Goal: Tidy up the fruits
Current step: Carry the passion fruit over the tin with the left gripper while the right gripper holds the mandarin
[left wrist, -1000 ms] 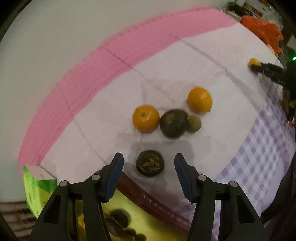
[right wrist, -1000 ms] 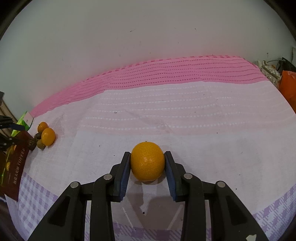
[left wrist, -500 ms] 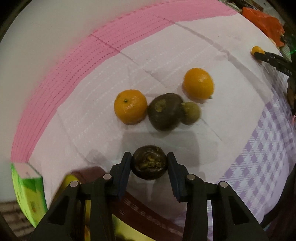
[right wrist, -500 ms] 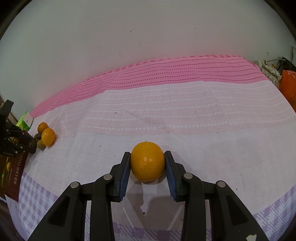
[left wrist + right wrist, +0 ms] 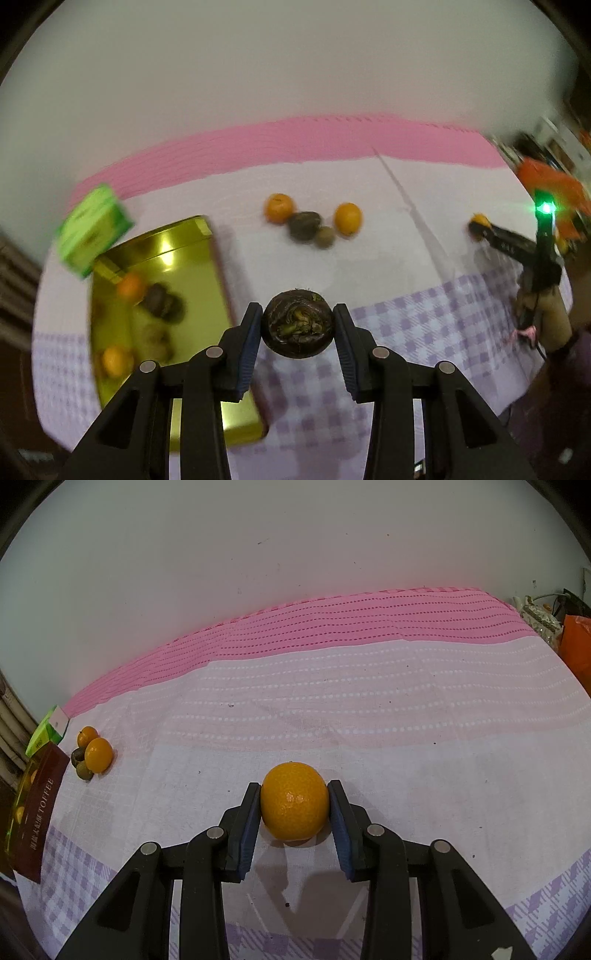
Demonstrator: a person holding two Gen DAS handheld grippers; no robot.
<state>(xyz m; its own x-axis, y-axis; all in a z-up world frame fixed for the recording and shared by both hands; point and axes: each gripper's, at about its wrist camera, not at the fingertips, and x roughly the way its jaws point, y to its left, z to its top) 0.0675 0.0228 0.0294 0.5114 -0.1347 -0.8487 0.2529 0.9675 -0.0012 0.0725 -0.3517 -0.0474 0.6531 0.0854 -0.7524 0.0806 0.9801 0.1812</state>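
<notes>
Pink-white cloth (image 5: 369, 709); maroon tin (image 5: 38, 808) reads "TOFFEE".

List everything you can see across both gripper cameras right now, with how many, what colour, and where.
Dark wrinkled round fruit: one, brown-black, held between the left gripper's pads above the cloth.
Large orange: one, orange, between the right gripper's pads on the cloth.
Loose fruit cluster: two orange, one dark, one smaller olive-brown, mid-cloth.
Gold metal tin: one, gold inside, left of the cluster, holding blurred orange and dark fruit.
Green carton: one, behind the tin.
Tablecloth: one, pink band, white middle, lilac check near edge.
Orange bag: one, far right.
Left gripper: black, blue pads.
Right gripper: black, blue pads.
</notes>
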